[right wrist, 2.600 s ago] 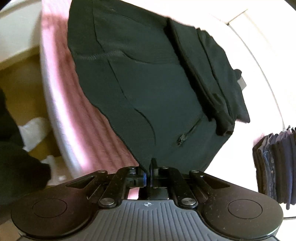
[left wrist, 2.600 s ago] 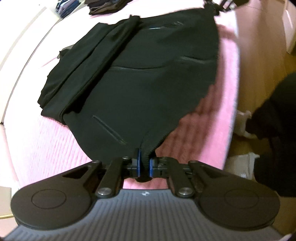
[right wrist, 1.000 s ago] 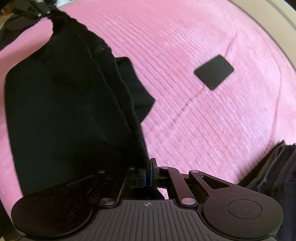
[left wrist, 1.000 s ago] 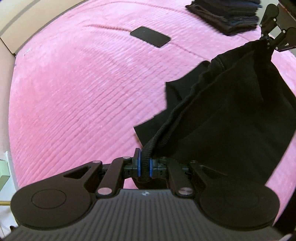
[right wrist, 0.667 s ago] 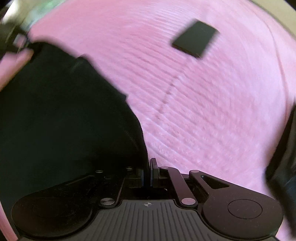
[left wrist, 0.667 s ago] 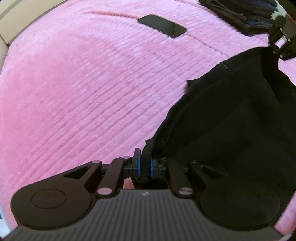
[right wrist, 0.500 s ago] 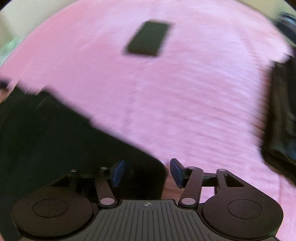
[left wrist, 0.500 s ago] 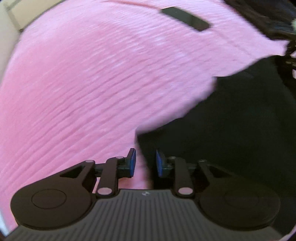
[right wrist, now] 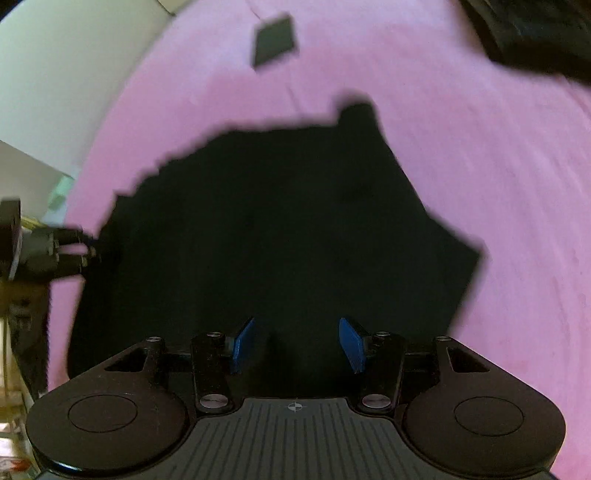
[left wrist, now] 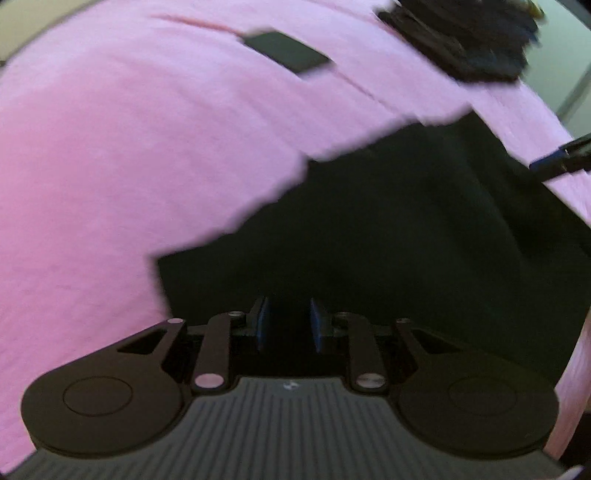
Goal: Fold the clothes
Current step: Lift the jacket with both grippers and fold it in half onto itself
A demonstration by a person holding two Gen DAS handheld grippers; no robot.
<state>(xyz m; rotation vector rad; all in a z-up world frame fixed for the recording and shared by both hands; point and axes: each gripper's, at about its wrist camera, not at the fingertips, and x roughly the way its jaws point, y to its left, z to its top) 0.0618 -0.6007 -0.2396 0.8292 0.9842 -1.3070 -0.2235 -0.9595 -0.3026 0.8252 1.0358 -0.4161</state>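
A black garment (left wrist: 388, 229) lies folded and flat on the pink bedspread (left wrist: 129, 147); it also shows in the right wrist view (right wrist: 277, 229). My left gripper (left wrist: 286, 323) is open and empty, just above the garment's near edge. My right gripper (right wrist: 297, 343) is open wider and empty, over the garment's near edge. The right gripper's tip shows at the right edge of the left wrist view (left wrist: 561, 162). The left gripper shows at the left edge of the right wrist view (right wrist: 48, 254).
A flat black rectangular object (left wrist: 288, 51) lies on the bedspread beyond the garment, also in the right wrist view (right wrist: 275, 42). A stack of dark folded clothes (left wrist: 461, 40) sits at the far right, also in the right wrist view (right wrist: 532, 33). Pale wall and floor border the bed (right wrist: 55, 74).
Both grippers held the garment's edge up, laid it down over itself, then opened and let go. The garment now lies flat and both grippers have drawn back slightly.
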